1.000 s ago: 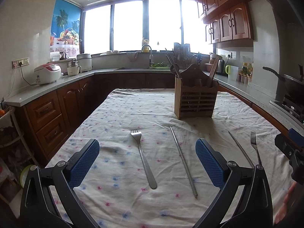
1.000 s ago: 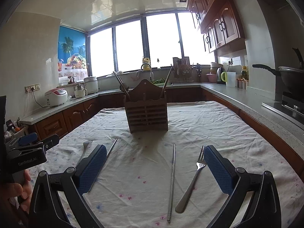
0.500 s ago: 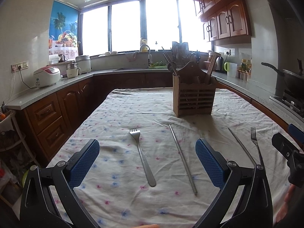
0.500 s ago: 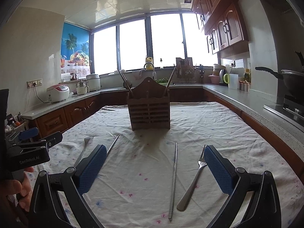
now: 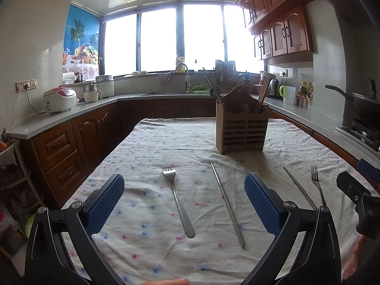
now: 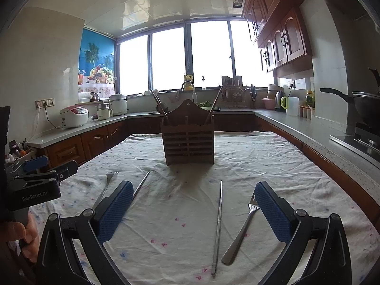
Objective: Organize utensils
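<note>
A wooden utensil holder (image 5: 242,128) stands at the far middle of the cloth-covered table (image 5: 166,147), with chopsticks and a ladle in it; it also shows in the right wrist view (image 6: 188,141). My left gripper (image 5: 184,201) is open above a steel fork (image 5: 178,201) and a steel chopstick (image 5: 228,201). My right gripper (image 6: 193,210) is open above a second chopstick (image 6: 218,225) and a second fork (image 6: 241,235). In the left wrist view that pair lies at the right, chopstick (image 5: 299,187) and fork (image 5: 317,185).
Kitchen counters (image 5: 59,118) with wooden cabinets run around the table. A rice cooker (image 5: 59,99) stands on the left counter, a wok (image 6: 363,104) on the stove at the right. The left gripper body (image 6: 35,185) shows at the left of the right wrist view.
Both grippers have tilted up and drawn back slightly, so the holder and the utensils sit lower in view. Nothing on the table has moved.
</note>
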`<state>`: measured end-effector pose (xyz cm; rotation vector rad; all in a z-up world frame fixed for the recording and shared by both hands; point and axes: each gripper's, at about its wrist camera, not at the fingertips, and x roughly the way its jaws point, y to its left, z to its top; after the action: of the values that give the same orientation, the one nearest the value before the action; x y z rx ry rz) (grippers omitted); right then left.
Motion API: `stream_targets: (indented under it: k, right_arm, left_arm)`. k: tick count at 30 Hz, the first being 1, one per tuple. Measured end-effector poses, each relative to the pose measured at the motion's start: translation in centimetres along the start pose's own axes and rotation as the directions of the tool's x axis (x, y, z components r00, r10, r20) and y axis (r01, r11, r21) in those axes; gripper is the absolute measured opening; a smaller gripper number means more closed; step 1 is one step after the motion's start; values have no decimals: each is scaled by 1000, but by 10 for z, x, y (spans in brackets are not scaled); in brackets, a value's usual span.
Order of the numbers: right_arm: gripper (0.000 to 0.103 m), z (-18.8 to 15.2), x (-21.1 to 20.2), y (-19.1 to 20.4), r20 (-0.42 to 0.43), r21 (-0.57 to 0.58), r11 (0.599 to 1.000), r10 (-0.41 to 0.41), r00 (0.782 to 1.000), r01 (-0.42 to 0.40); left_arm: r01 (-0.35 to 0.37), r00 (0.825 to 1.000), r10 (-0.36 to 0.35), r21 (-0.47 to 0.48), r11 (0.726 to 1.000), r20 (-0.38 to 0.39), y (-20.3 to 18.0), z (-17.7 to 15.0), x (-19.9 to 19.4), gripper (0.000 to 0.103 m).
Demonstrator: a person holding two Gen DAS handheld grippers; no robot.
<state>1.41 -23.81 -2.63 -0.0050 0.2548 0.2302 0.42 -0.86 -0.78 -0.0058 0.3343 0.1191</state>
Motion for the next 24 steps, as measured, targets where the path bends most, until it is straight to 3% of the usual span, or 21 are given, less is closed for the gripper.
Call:
stream_targets:
  k: [24]
  right_arm:
    - [103,4,-3,-7,17,20,1000,2,1000,-2]
  left_arm:
    - [28,999,-28,21,999,21,-6,8,-7,103]
